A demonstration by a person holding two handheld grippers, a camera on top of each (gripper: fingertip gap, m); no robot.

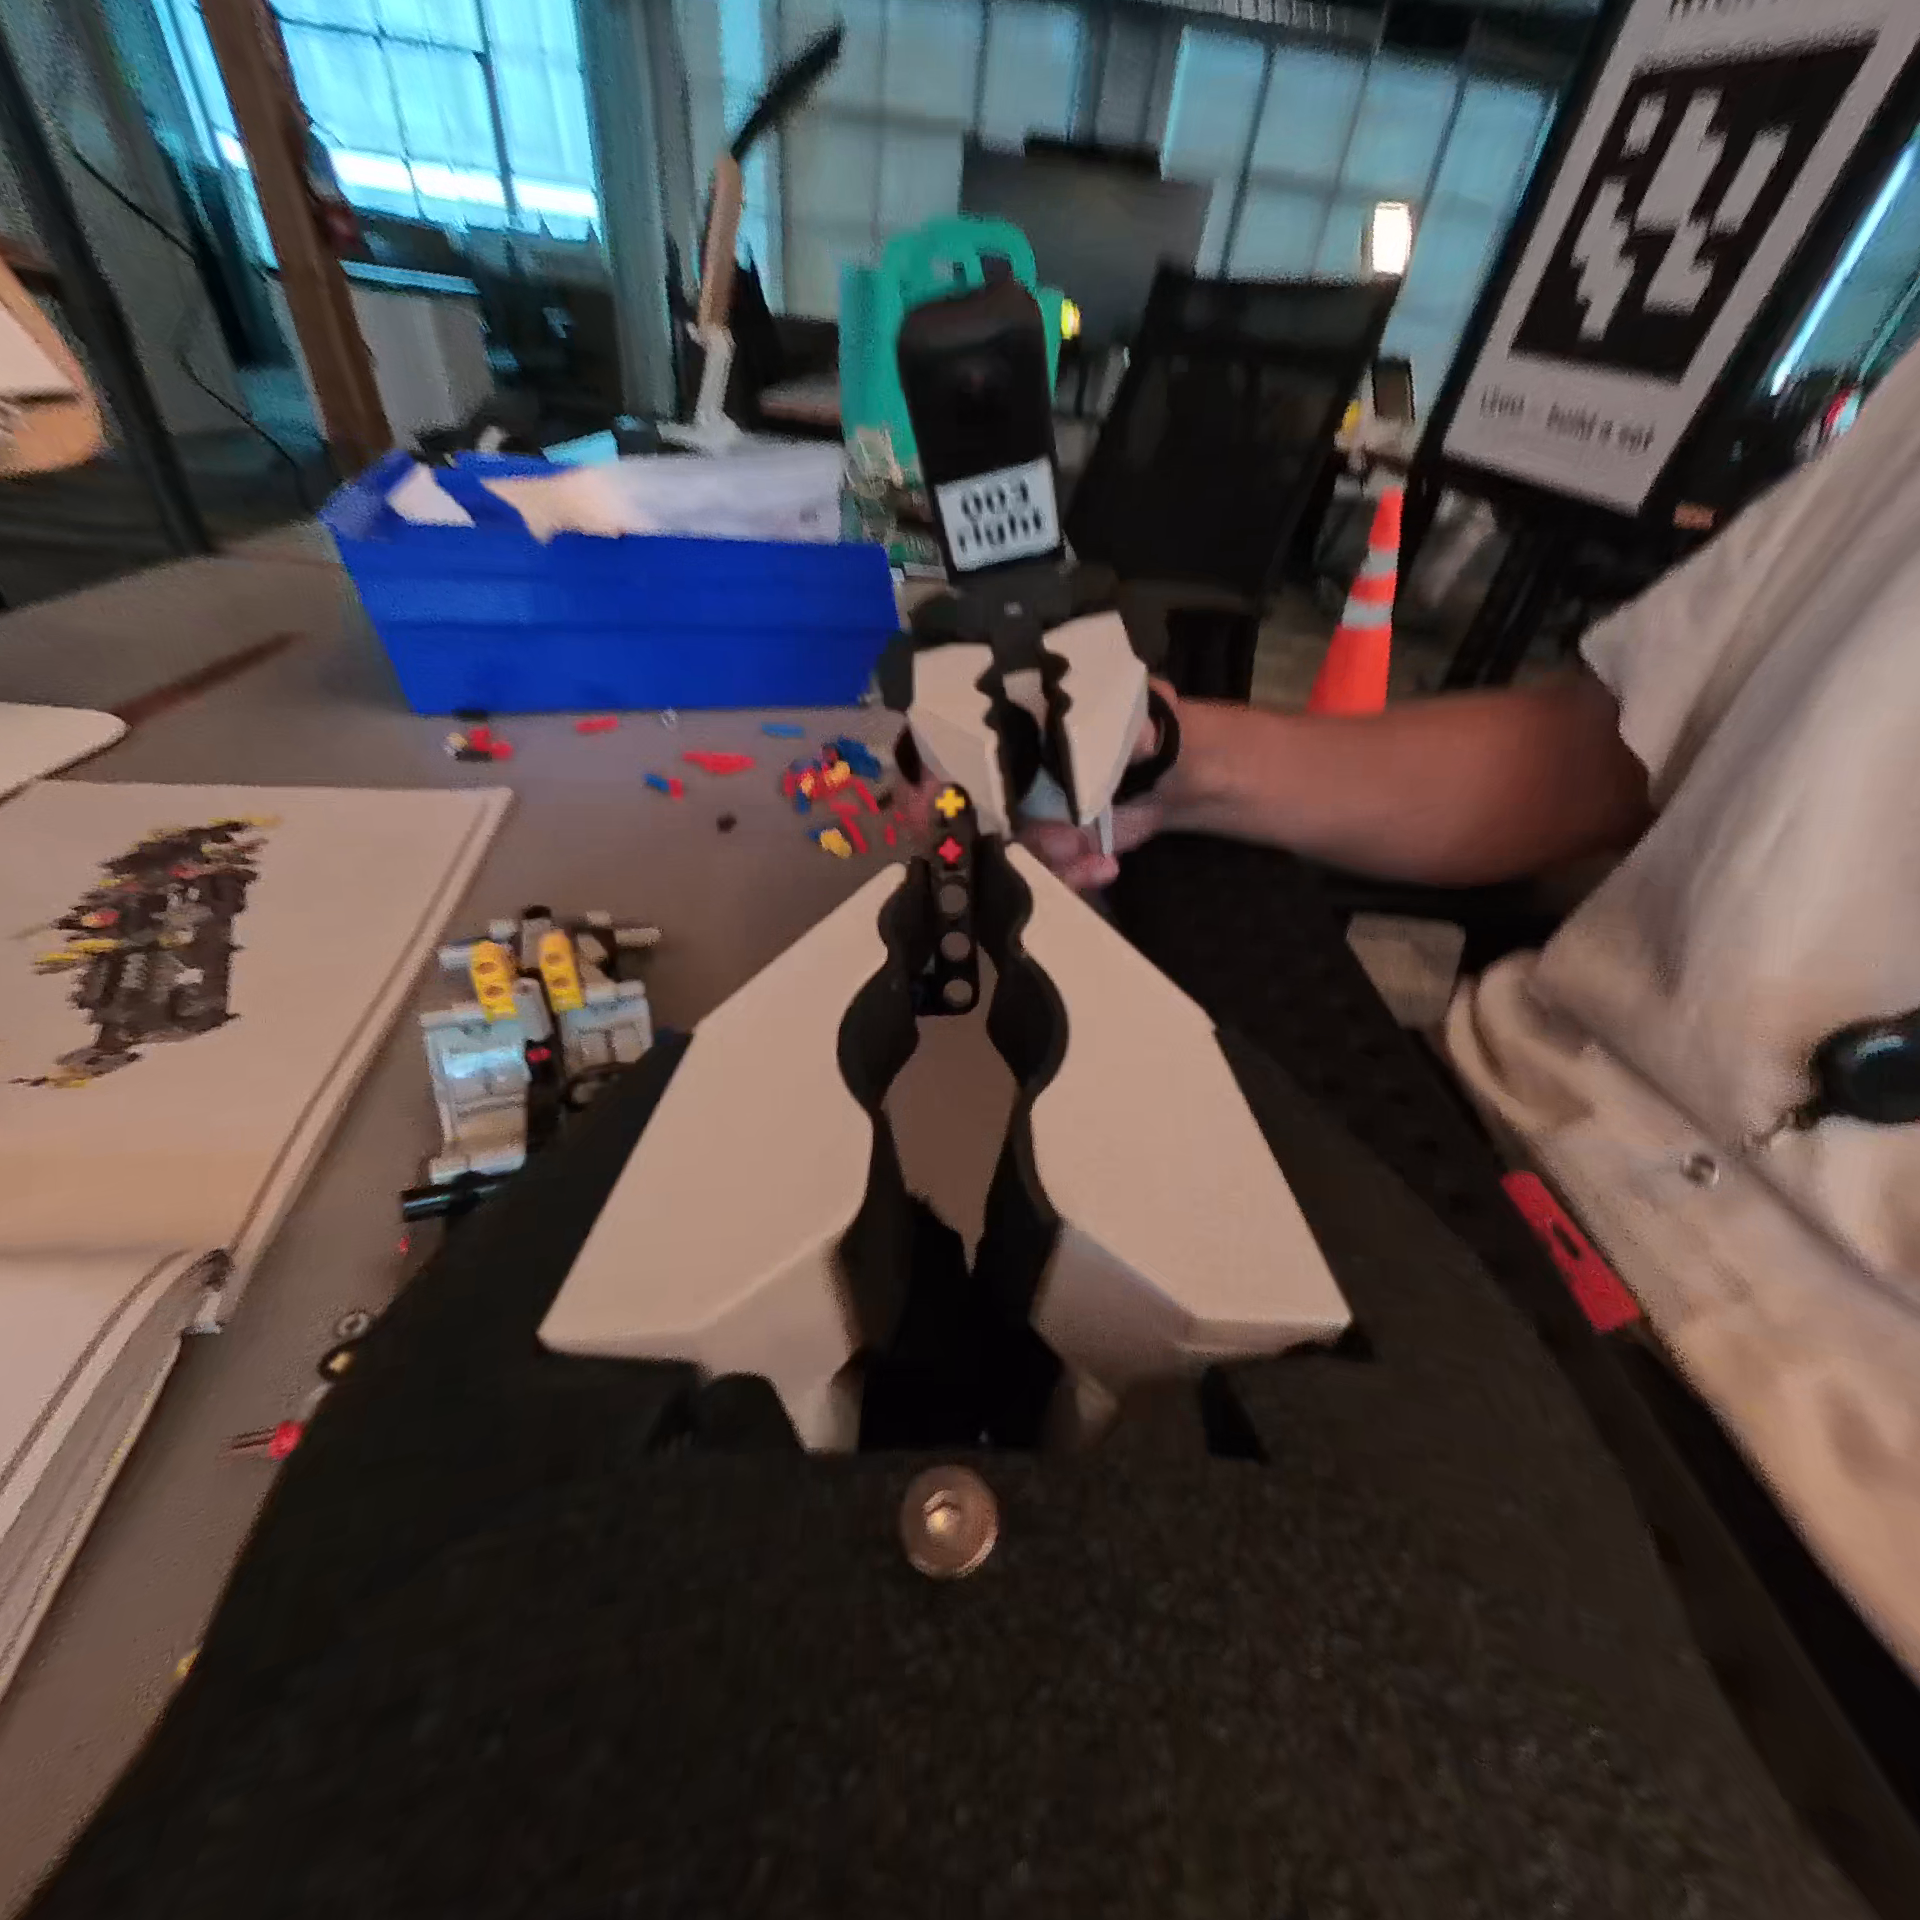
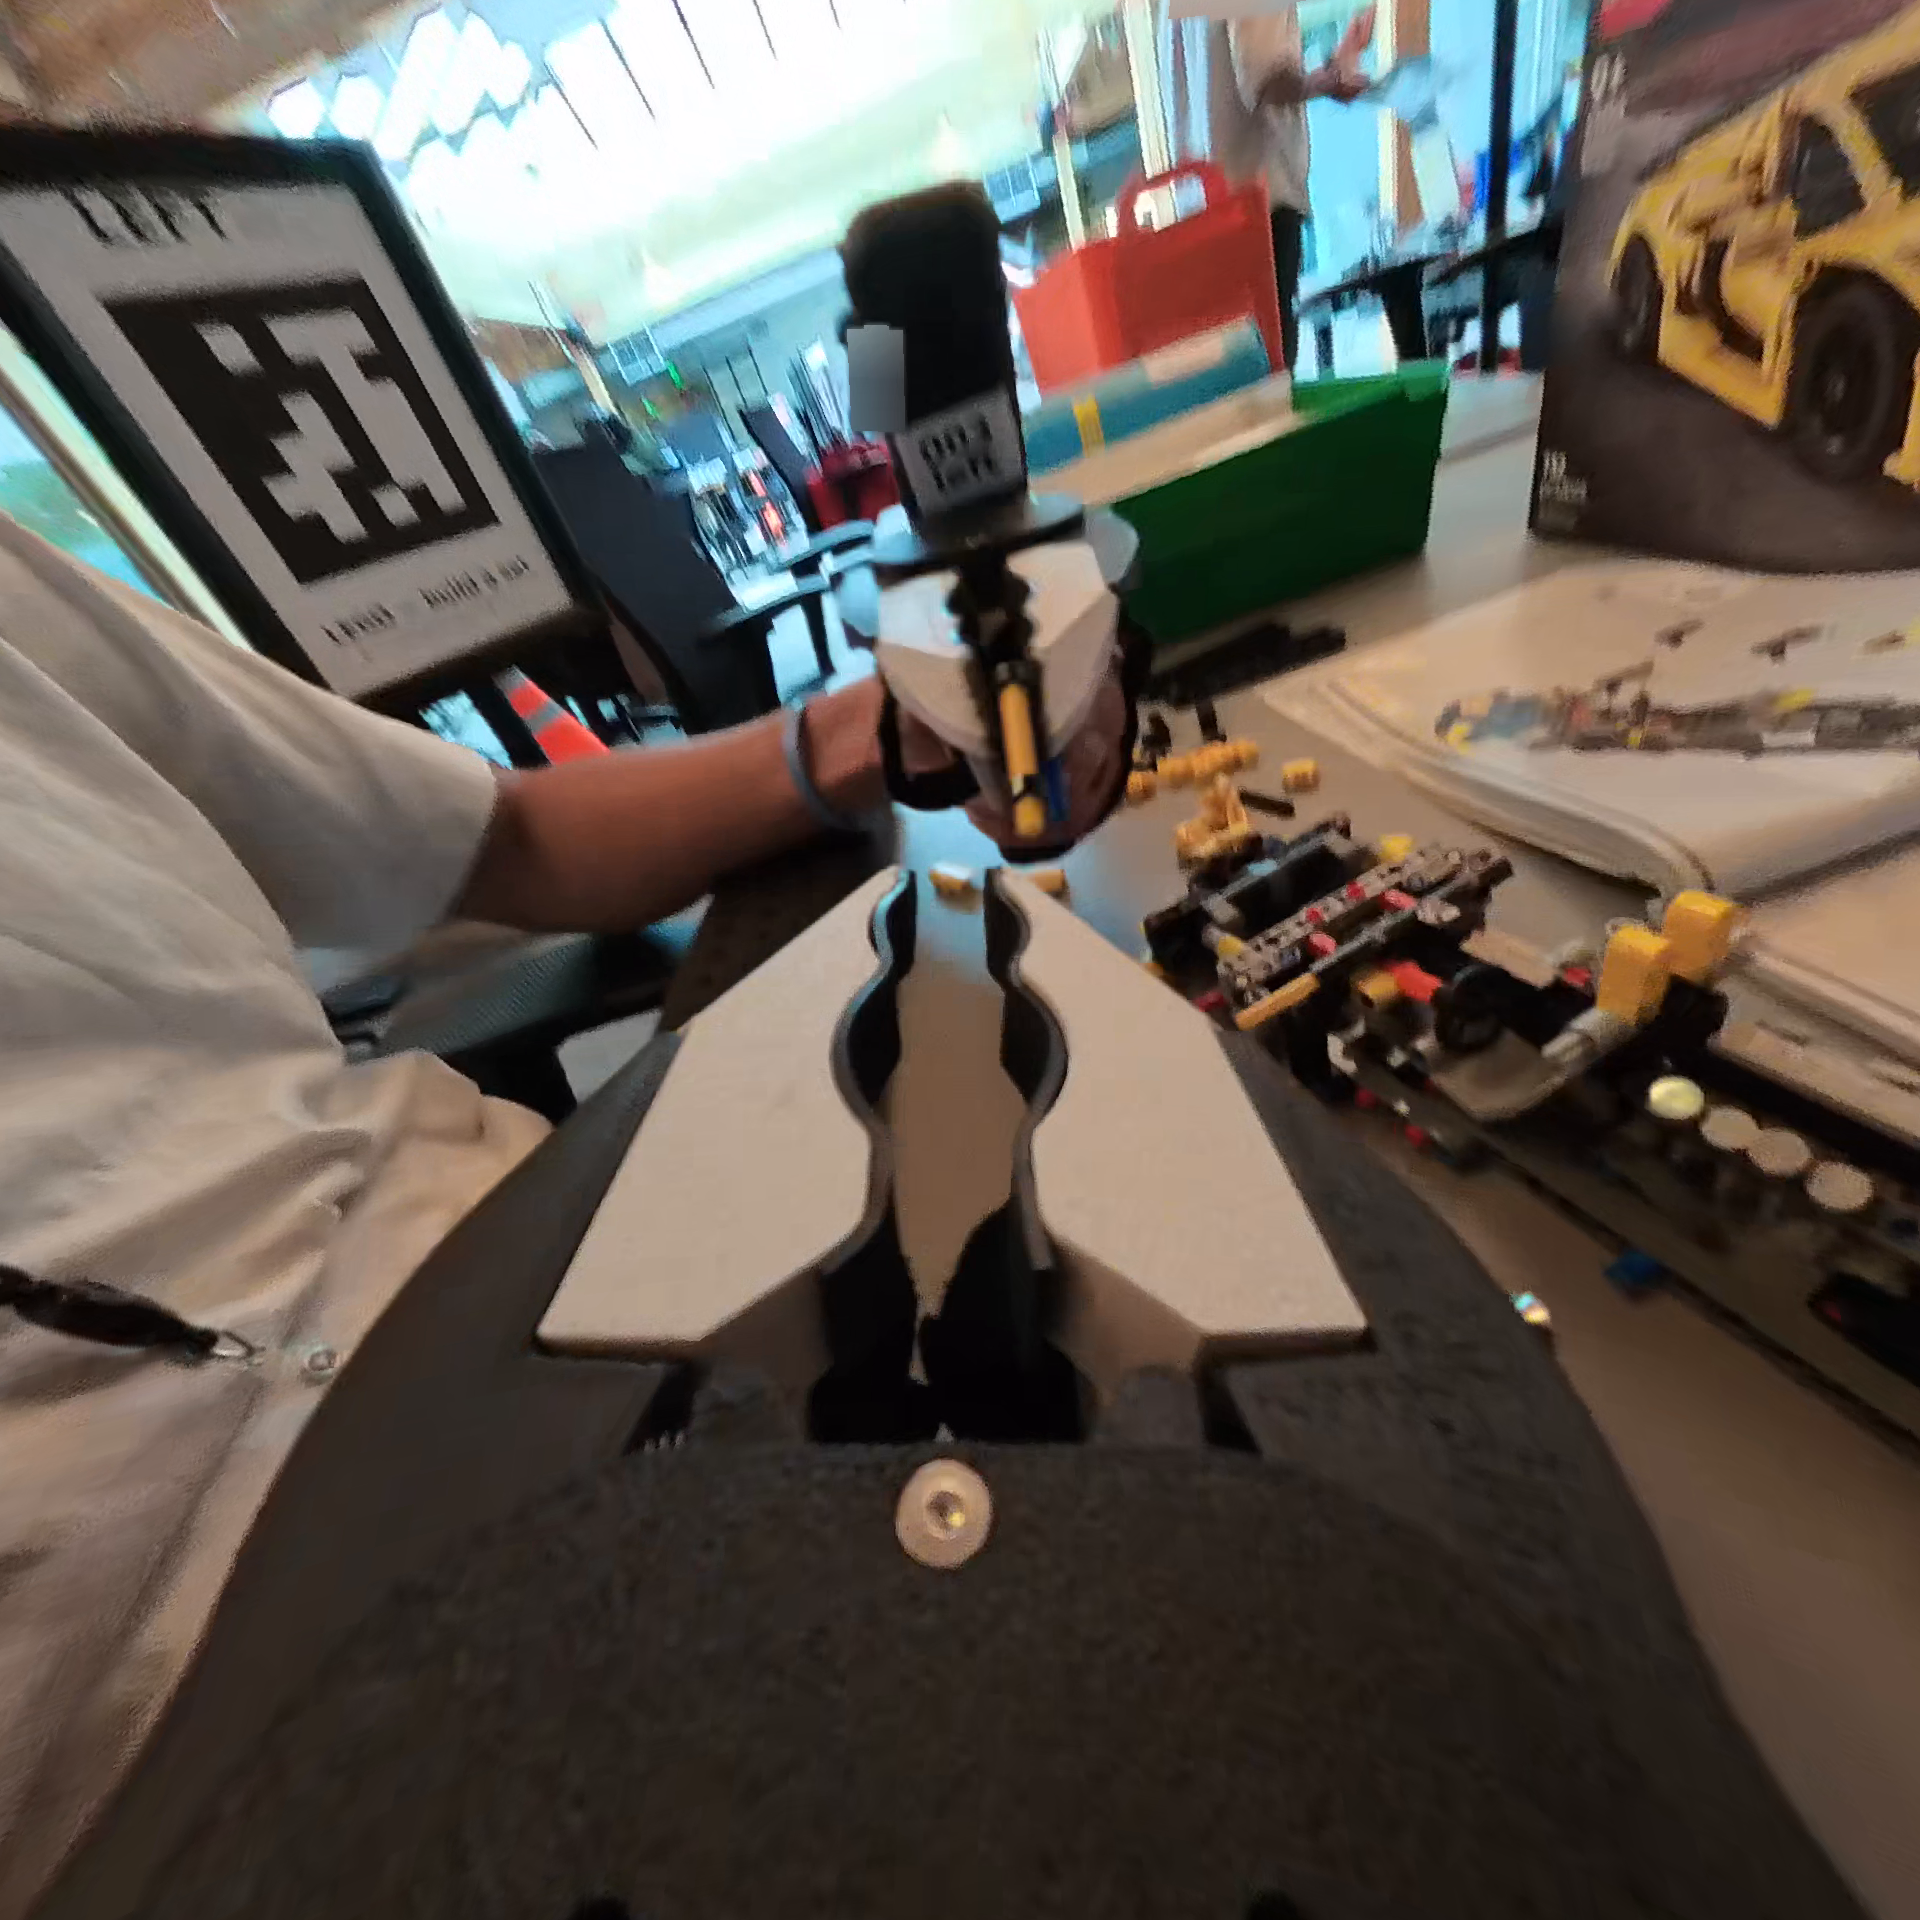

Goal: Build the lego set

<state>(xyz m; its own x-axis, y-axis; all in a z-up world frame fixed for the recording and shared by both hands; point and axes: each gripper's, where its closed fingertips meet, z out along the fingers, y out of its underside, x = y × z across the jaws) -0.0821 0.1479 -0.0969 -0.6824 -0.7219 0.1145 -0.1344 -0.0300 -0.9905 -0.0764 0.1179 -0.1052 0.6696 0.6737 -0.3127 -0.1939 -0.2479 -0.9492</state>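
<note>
Lego pieces for the set are split between the two claws and the tabletop. Left claw (image 1: 951, 914) is pinching a black beam with holes (image 1: 953, 925) near its tips, the beam standing upright past the fingertips with a red pin and a yellow pin seated in its top holes; from the other side, in the right wrist view, the same claw (image 2: 1023, 769) shows a yellow strip with a bit of blue beside it. Holding it up off the tabletop likely presents the pins toward the other claw for the next joint. Right claw (image 2: 951, 894) faces it, its fingers slightly spread with nothing between them, so it looks ready to take or press a part. To the right of the right claw sits the half-built black car frame (image 2: 1382, 966) with yellow bits, just beside the open instruction book (image 2: 1662, 748). Left of the left claw lies a small grey and yellow sub-assembly (image 1: 535, 1029), and beyond its tips a scatter of loose red, blue and yellow pieces (image 1: 821, 784) in front of a blue bin (image 1: 623, 613).
</note>
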